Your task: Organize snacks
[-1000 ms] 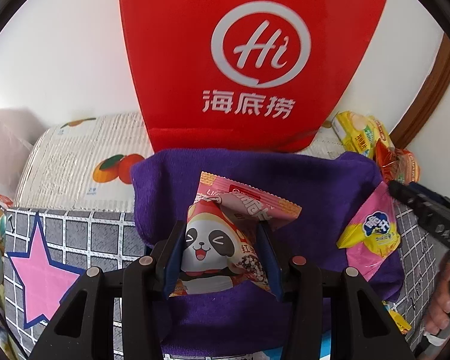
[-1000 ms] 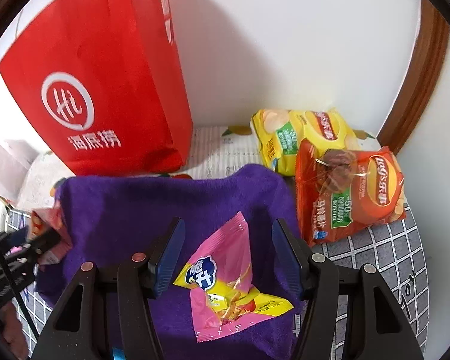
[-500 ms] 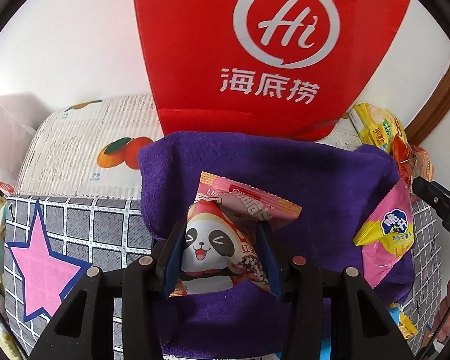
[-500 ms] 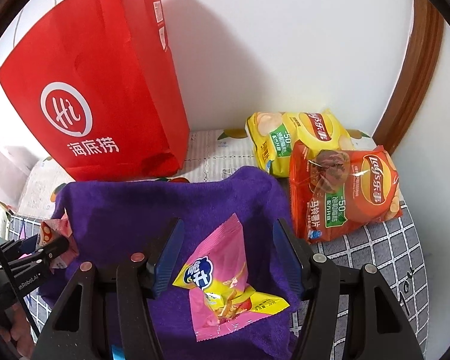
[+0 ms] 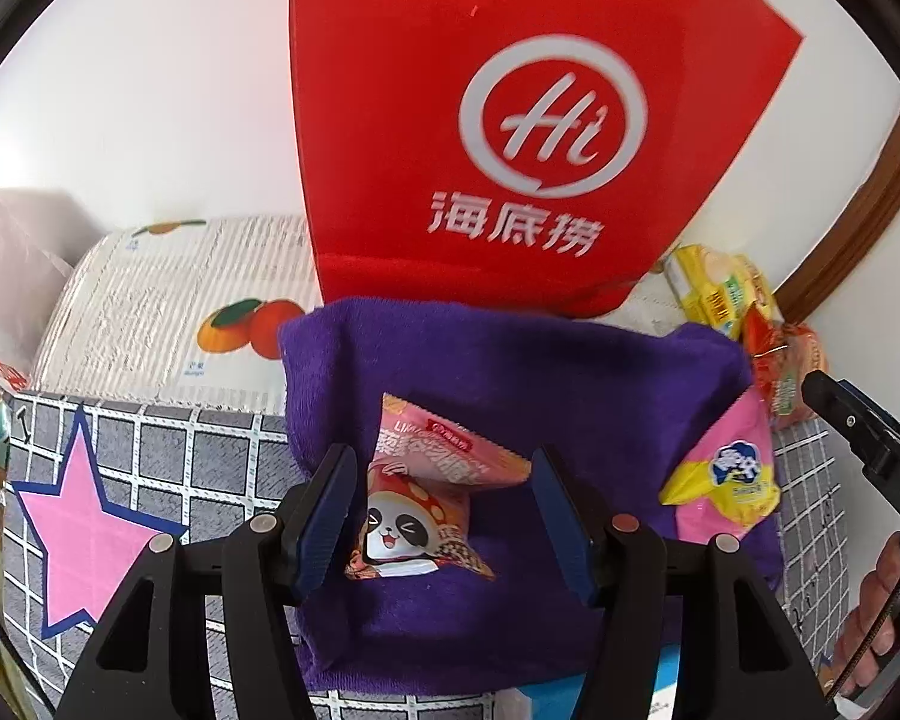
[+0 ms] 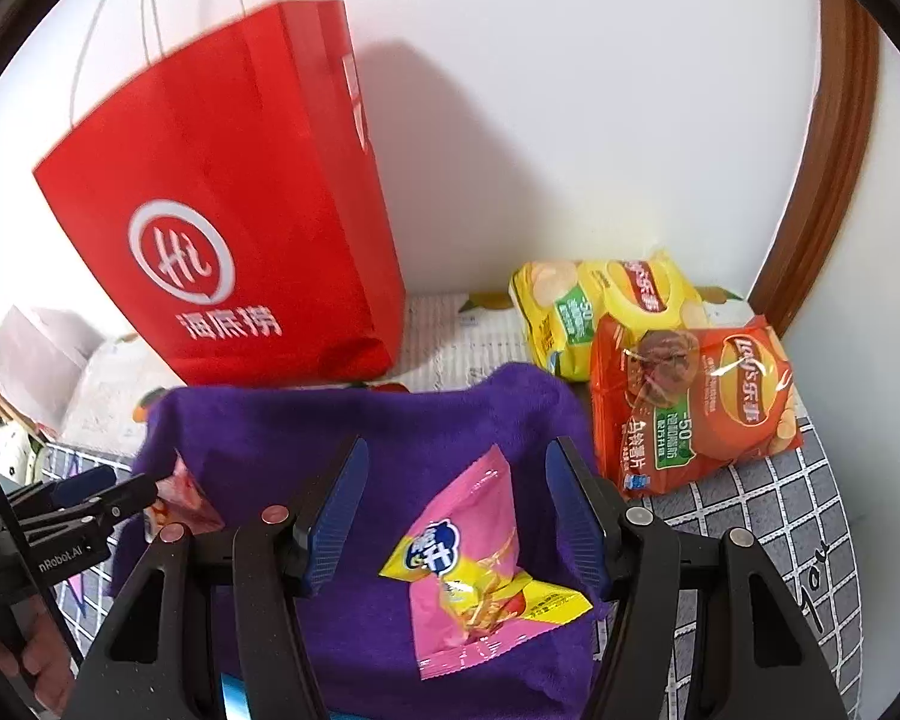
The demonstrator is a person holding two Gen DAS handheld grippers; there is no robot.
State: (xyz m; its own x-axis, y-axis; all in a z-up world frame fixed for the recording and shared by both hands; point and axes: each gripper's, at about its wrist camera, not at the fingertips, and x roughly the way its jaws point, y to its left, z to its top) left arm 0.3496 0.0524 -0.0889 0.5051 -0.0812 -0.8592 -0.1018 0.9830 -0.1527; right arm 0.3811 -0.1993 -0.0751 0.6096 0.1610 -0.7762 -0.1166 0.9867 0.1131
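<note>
Between the fingers of our left hand-held gripper (image 5: 441, 507) lies the pink panda-printed snack packet (image 5: 417, 504); the jaws are opening, and a clear gap shows at the right pad, while at the left pad we cannot tell whether it still touches. The packet's long axis runs away from us, its crimped top edge pointing forward and tilted right.

Our right hand-held gripper (image 6: 453, 516) stands apart, neither pad pressing on the pink-and-yellow foil snack packet (image 6: 480, 564) between them. That packet lies slantwise, one narrow end forward, the other reaching back under the right finger.

Both packets rest on a purple plush towel (image 5: 510, 372) whose far edge rises like a low wall just ahead. Beyond it a red paper bag with white logo (image 6: 234, 222) stands against the white wall, closing the way forward. Right of the right hand-held gripper, yellow (image 6: 606, 306) and orange crisp bags (image 6: 696, 402) lie on the grey checked bench cover (image 6: 798, 534); left of the left one the cover is open. The towel's near edge is cut off.
</note>
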